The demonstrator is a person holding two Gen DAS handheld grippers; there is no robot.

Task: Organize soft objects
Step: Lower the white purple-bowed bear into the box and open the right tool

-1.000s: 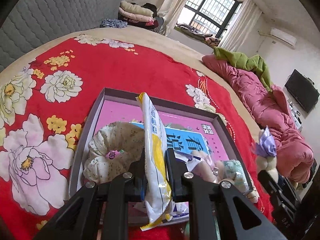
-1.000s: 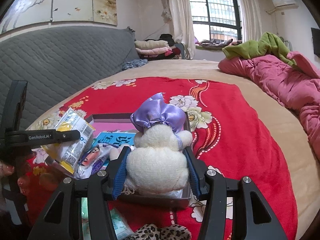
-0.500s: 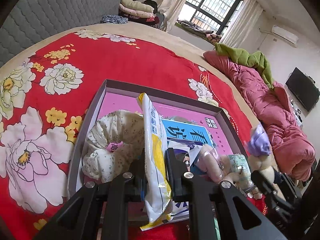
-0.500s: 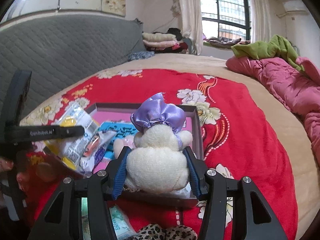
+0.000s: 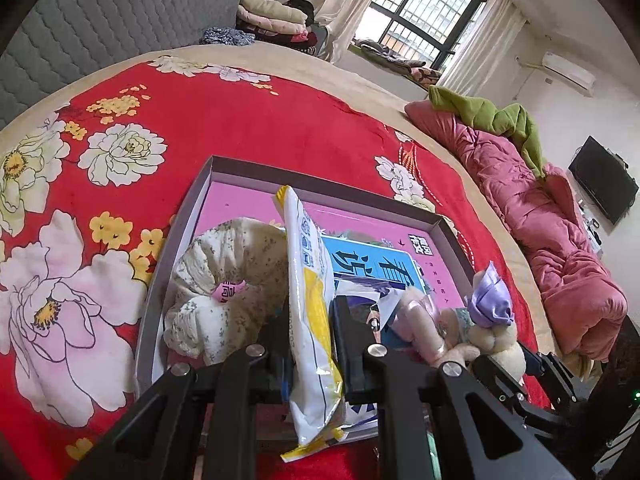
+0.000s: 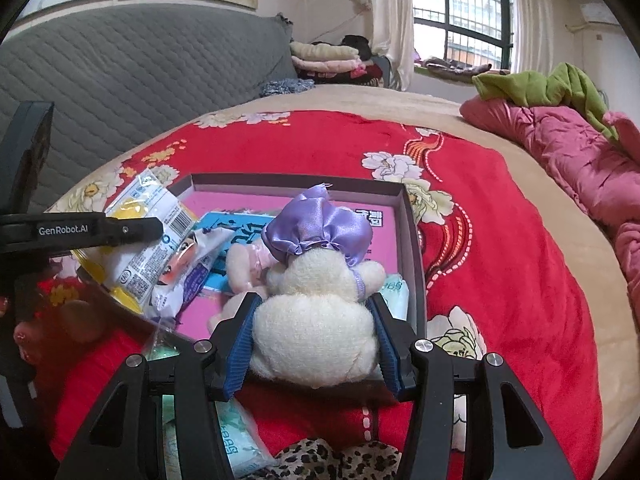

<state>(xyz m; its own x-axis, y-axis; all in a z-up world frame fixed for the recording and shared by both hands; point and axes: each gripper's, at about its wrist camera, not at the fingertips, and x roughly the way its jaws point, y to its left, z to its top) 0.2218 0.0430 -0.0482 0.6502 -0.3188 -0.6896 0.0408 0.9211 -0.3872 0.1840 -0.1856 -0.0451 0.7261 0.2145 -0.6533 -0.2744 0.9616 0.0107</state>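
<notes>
A grey shallow box (image 5: 320,188) (image 6: 412,236) with a pink floor lies on the red flowered bedspread. My left gripper (image 5: 310,316) is shut on a white and yellow soft packet (image 5: 310,292) (image 6: 148,240), held upright over the box's near edge. My right gripper (image 6: 314,320) is shut on a cream plush toy (image 6: 316,336) (image 5: 494,340) with a purple satin bonnet, low over the box's right front corner. In the box lie a floral neck pillow (image 5: 224,280), a blue printed pack (image 5: 360,264) and a small pink plush (image 6: 244,268).
A pink quilt (image 5: 560,248) with a green blanket (image 6: 540,84) lies along the right side of the bed. The grey padded headboard (image 6: 140,64) stands at the back left. A green tissue pack (image 6: 236,440) and leopard fabric (image 6: 332,460) lie in front of the box.
My right gripper has sunk and come forward with the plush toy, from beside the box to over its right front corner. The left gripper and its packet have stayed put.
</notes>
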